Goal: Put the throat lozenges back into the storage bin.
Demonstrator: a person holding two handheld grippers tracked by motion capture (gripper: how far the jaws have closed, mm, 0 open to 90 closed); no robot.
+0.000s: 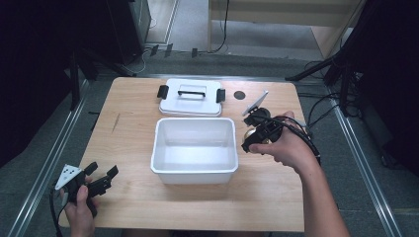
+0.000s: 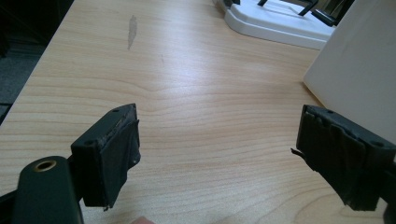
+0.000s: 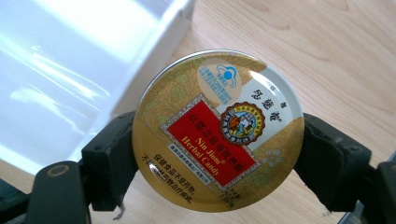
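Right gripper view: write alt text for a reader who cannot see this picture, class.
A round gold candy tin with a red label reading Nin Jiom Herbal Candy is clamped at its edges between the right gripper's two black jaws. It hangs above a wooden table, beside the wall of a white plastic bin.

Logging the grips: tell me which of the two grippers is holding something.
The right gripper: its jaws clamp a round gold candy tin beside the white bin. The left gripper is open over bare table.
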